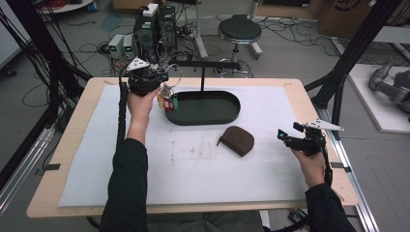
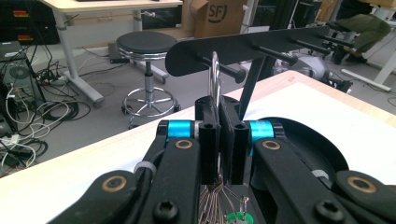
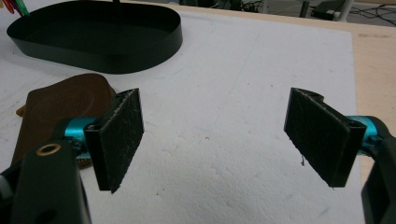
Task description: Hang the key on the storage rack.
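High view: the left gripper (image 1: 162, 77) sits in the upper left of the frame, held up at the left end of the black oval tray (image 1: 231, 114), with a bunch of keys (image 1: 167, 99) hanging under it.
Key ring: in the left gripper view a silver ring (image 2: 215, 74) stands up out of the jaws at frame centre, pinched between them; its top is just in front of a peg (image 2: 223, 68) on the black rack bar (image 2: 243, 44), though I cannot tell whether it touches.
Left gripper state: clenched on the ring, jaws pressed together with the ring between the pads.
Keys below: thin wire loops and a green tag (image 2: 239, 217) dangle at the bottom edge of the left gripper view; the high view shows red and green tags beside the tray's left wall.
Right gripper: the right gripper (image 1: 284, 137) hovers at the right of the high view, well apart from the keys, over the white mat (image 1: 193, 169).
Right gripper state: released, jaws wide apart, nothing between them.
Brown pouch: a brown pouch (image 1: 236, 140) lies on the mat between tray and right gripper; in the right gripper view the pouch (image 3: 60, 105) is at the left, partly behind the left pad (image 3: 116, 137).
View difference: the left gripper view shows the pegs close up; the high view shows the rack's post (image 1: 202, 77) rising from the tray.
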Available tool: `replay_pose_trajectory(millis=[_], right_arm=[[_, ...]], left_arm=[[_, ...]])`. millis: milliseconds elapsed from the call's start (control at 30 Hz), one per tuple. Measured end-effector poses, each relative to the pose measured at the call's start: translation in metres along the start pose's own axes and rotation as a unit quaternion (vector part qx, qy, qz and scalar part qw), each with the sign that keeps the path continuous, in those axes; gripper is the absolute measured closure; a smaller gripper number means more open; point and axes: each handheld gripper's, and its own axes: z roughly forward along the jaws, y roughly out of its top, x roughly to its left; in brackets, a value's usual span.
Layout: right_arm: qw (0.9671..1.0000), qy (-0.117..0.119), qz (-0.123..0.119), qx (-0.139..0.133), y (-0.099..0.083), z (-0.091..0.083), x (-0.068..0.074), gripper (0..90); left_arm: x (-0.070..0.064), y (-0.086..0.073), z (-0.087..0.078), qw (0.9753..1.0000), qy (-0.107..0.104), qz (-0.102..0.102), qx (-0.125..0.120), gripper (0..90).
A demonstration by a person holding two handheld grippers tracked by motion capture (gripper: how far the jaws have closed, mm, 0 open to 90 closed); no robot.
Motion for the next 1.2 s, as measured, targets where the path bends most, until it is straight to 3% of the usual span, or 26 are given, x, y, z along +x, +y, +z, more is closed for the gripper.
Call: replay_pose_trajectory(millis=[400,533,700,867,1067,1200], right_arm=[[1.0,-0.001,-0.002,0.003,0.0,0.001,-0.001,20.1],[1.0,0.0,-0.002,0.003,0.0,0.001,-0.001,20.1],[1.0,0.0,-0.002,0.003,0.0,0.001,-0.002,20.1],[1.0,-0.002,0.0,0.003,0.0,0.0,-0.001,20.1],[1.0,-0.001,-0.001,0.004,0.0,0.0,0.0,20.1],[1.0,-0.002,-0.004,0.003,0.0,0.001,0.0,20.1]], left_arm=[[0.0,-0.002,0.001,0.9999,0.013,-0.007,-0.002,86.0],[-0.001,-0.002,0.001,0.9997,0.025,-0.004,0.003,85.3],[0.0,-0.001,-0.001,0.9992,0.039,-0.01,-0.002,78.3],[-0.004,0.004,-0.008,0.9987,0.05,0.006,-0.005,73.9],[-0.015,0.007,-0.023,0.9969,0.068,0.037,0.012,52.8],[-0.027,-0.002,-0.038,0.9959,0.063,0.063,0.018,45.5]])
